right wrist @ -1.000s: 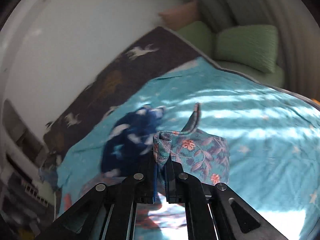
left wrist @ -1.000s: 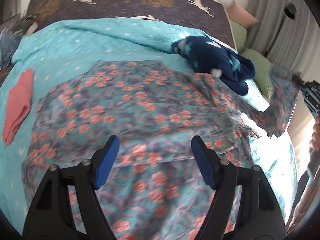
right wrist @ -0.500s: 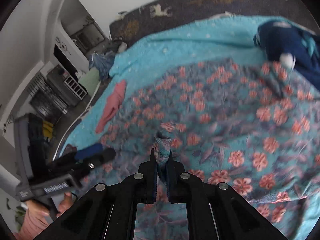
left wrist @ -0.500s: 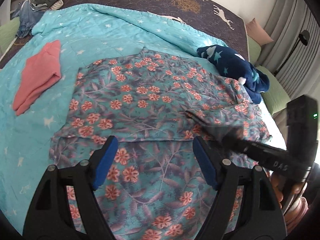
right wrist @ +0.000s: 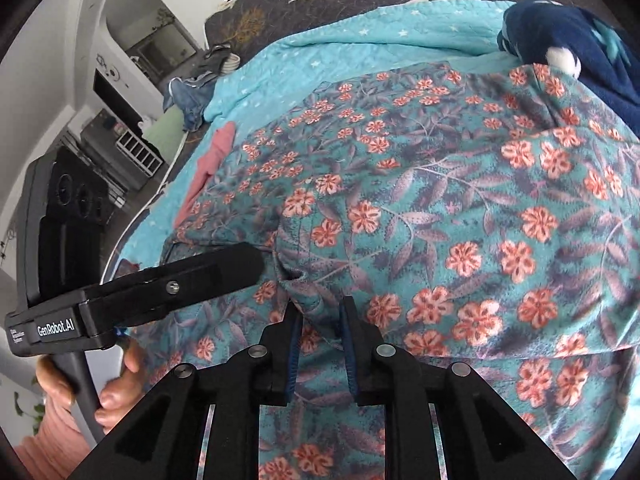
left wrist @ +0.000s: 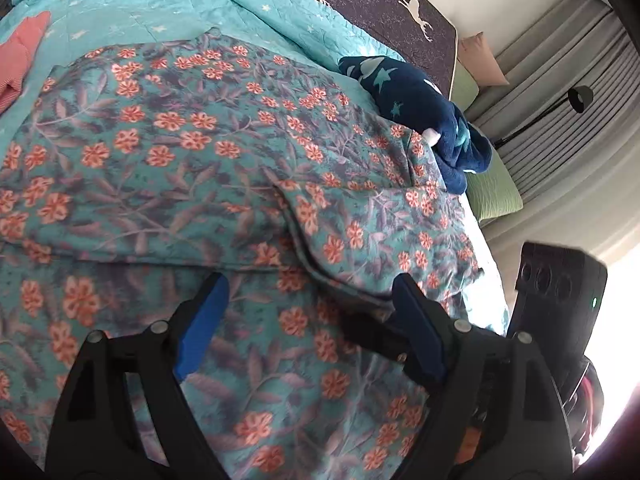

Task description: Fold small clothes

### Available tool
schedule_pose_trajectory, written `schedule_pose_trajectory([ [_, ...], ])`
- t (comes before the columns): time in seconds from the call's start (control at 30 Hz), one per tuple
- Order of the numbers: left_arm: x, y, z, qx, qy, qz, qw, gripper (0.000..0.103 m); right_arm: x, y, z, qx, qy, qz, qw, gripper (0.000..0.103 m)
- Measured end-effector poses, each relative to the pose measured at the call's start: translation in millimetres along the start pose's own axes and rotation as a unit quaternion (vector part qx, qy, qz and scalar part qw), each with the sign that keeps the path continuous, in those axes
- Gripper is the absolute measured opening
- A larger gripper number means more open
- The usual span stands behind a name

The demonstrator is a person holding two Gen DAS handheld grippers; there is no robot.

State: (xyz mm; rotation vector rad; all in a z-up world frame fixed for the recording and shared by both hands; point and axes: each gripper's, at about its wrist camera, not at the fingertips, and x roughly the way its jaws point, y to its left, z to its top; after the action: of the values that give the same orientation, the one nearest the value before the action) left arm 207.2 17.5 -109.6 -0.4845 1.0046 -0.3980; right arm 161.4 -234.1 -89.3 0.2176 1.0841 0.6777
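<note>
A teal floral garment (left wrist: 192,168) with orange flowers lies spread on the bed; its right side is folded over toward the middle (right wrist: 460,220). My left gripper (left wrist: 308,304) is open and empty, hovering just above the garment's near part. It also shows from the side in the right wrist view (right wrist: 224,268). My right gripper (right wrist: 319,320) has its jaws partly apart, with the folded corner of the garment (right wrist: 308,292) lying loose between the blue pads. Its body shows at the right in the left wrist view (left wrist: 556,292).
A turquoise star quilt (left wrist: 160,12) covers the bed. A folded pink cloth (left wrist: 20,56) lies at the left. A navy star-patterned fleece (left wrist: 416,100) is bunched at the far right, touching the garment. Green pillows (left wrist: 496,192) and curtains stand beyond the bed.
My right gripper carried the garment's corner across over the middle, lowered it and opened its jaws. My left gripper stayed open and shifted closer over the garment.
</note>
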Motion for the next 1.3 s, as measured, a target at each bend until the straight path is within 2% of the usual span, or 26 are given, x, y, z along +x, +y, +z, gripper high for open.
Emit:
schedule_pose_trajectory([
  [0.13,6,-12,3,-0.005,0.012,-0.036,0.9993,0.083,1,-3,-5,-0.001,-0.008,0.001,1.000,0.020],
  [0.2,9,-19,5,0.003,0.013,-0.035,0.9993,0.071,0,-2,-7,-0.003,-0.011,0.000,1.000,0.020],
  [0.23,12,-23,7,0.009,0.012,-0.021,0.9997,0.065,0,-1,-7,-0.004,-0.012,0.000,1.000,0.020],
  [0.3,19,-28,12,0.018,0.009,-0.008,0.9998,0.026,1,-2,-8,-0.001,-0.012,0.001,1.000,0.020],
  [0.37,26,-31,16,0.020,0.018,-0.008,0.9996,0.003,0,-3,-8,0.002,-0.014,0.003,1.000,0.020],
  [0.47,16,-39,19,0.038,-0.008,0.010,0.9992,0.002,-8,-2,-8,0.004,-0.011,-0.001,1.000,0.021],
  [0.6,-18,-55,40,0.082,-0.067,0.033,0.9938,0.002,-44,-3,-10,-0.002,-0.008,0.002,1.000,0.051],
  [0.73,-51,-56,67,0.100,-0.107,0.049,0.9880,0.002,-99,-16,-11,-0.016,-0.071,-0.069,0.995,0.060],
  [0.83,-54,-44,63,0.086,-0.086,0.038,0.9918,0.002,-125,-41,-15,0.019,-0.093,-0.107,0.990,0.063],
  [0.87,-51,-40,57,0.084,-0.075,0.039,0.9929,0.011,-127,-48,-17,0.030,-0.091,-0.108,0.990,0.063],
  [0.9,-44,-36,49,0.083,-0.058,0.041,0.9940,0.029,-127,-53,-20,0.041,-0.085,-0.104,0.990,0.063],
  [0.97,-27,-28,30,0.079,-0.020,0.047,0.9956,0.052,-119,-54,-25,0.045,-0.069,-0.097,0.992,0.063],
  [1.07,0,-20,11,0.071,0.025,0.048,0.9960,0.055,-97,-39,-26,0.023,-0.048,-0.089,0.995,0.063],
  [1.13,16,-13,8,0.049,0.046,0.042,0.9969,0.055,-82,-25,-27,0.009,-0.033,-0.070,0.997,0.063],
  [1.17,22,-12,8,0.043,0.045,0.037,0.9974,0.052,-77,-19,-27,0.003,-0.028,-0.062,0.998,0.063],
  [1.2,24,-13,9,0.046,0.040,0.032,0.9976,0.019,-73,-14,-27,-0.004,-0.023,-0.056,0.998,0.063],
  [1.23,28,-16,13,0.052,0.051,0.017,0.9972,0.004,-69,-8,-28,-0.011,-0.019,-0.052,0.998,0.063],
  [1.3,25,-22,16,0.044,0.047,-0.005,0.9979,0.004,-66,-1,-31,-0.024,-0.017,-0.053,0.998,0.063],
])
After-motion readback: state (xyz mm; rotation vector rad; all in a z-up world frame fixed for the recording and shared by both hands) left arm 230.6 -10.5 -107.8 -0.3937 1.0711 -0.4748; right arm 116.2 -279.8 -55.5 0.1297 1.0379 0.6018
